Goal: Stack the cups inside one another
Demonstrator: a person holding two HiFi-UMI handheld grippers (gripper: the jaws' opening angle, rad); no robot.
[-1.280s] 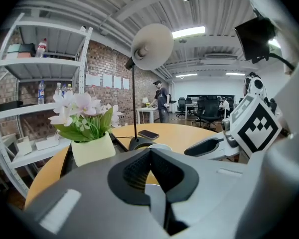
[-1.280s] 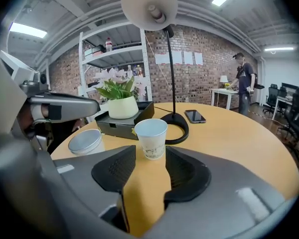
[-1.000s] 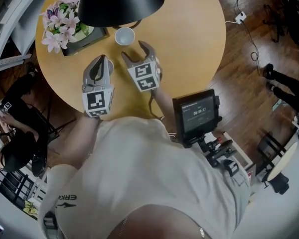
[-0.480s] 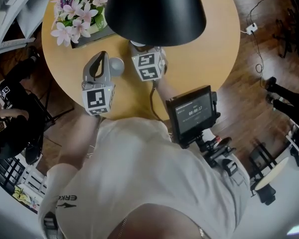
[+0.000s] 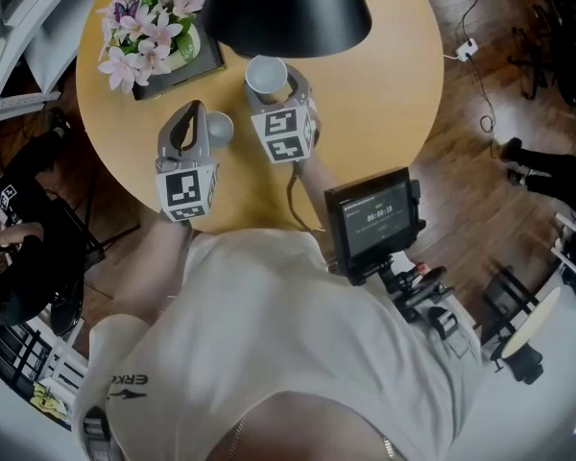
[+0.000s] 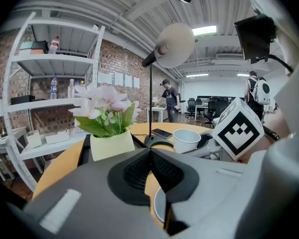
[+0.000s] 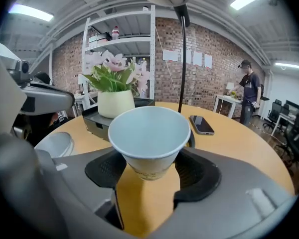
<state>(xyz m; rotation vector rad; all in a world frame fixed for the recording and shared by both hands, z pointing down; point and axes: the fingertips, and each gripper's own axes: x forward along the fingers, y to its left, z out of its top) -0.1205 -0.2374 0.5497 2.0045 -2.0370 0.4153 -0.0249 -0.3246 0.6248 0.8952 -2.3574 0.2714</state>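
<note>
**Right gripper** (image 7: 150,172): jaws have just been closing and now pinch a paper cup (image 7: 148,133) by its lower wall. The cup is upright, mouth up, and its base looks clear of the table (image 5: 374,84).

**Left gripper** (image 6: 149,153): jaws pressed together, nothing between them.

**Second cup** (image 5: 219,127): stands on the table just right of the left gripper and near-left of the held cup, apart from both.

**Far side of table:** lamp (image 5: 286,8) at centre, flower pot (image 5: 149,27) to the left, phone (image 7: 202,124) to the right.

**Progress:** early, by my reading.
- Done: one cup picked up.
- Left: carry it over the second cup, lower it in and let go. No cup is nested yet. Whether there are more cups cannot be told.
</note>
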